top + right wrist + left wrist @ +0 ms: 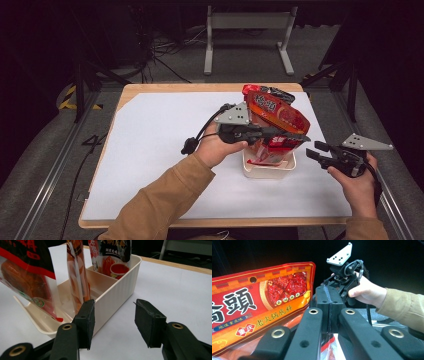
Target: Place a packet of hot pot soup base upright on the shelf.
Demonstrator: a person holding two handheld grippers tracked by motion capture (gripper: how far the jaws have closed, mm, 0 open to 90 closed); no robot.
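**Red packet going into the white bin**

White sheet over a wooden surface (150,150), dark room behind it, metal frame legs at the far side: that is your workspace. Near the right edge of the sheet stands a cream plastic bin (269,170) with a divider, and several packets already stand upright in it.

Your left gripper (300,137) reaches across the bin's top. Its jaws are pressed together, and the left gripper view shows the pads meeting with a thin strip of clear packet edge caught between them low down. The large red packet (277,117) leans beside that gripper, tilted over the bin; in the left gripper view its printed face (262,305) sits just left of the jaws. Whether the pinched edge belongs to this packet cannot be told for sure, though it looks likely.

Your right gripper (314,150) waits just right of the bin, jaws apart and holding nothing. In its own view the left pad (86,320) sits close against the bin's ribbed wall (117,292), the other pad out over bare sheet.

You seem to be mid-placement, settling the red packet into the near compartment. Next, lower it until its bottom rests inside, straighten it, then let go. Steady the bin with the right gripper if it starts to tip.
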